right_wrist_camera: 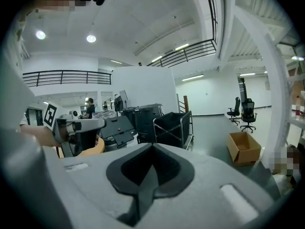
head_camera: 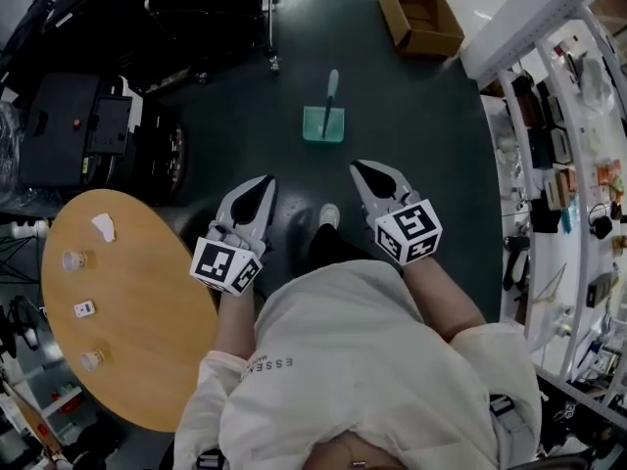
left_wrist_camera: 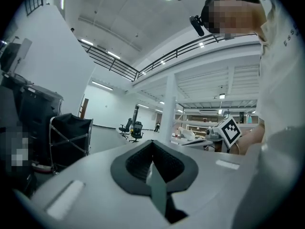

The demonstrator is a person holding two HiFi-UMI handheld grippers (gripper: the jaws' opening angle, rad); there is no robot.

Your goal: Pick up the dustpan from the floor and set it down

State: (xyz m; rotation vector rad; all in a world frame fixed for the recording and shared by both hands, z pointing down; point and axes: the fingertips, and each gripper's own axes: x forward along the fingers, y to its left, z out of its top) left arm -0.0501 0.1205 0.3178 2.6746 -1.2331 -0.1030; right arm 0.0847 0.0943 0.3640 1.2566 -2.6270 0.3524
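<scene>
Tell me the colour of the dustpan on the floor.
The dustpan is pale green, clearest in the head view.

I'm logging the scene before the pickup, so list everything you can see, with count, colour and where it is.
dustpan: one, green, on the floor ahead of both grippers
cardboard box: one, brown, open, on the floor beyond the dustpan, to its right
round table: one, wooden, at the left
small items: four, whitish, on the table's left part
black equipment: dark, beyond the table
shelving: one, white, cluttered, along the right
shoe: one, white, between the grippers
left gripper: one, grey, jaws shut, empty
right gripper: one, grey, jaws shut, empty
</scene>
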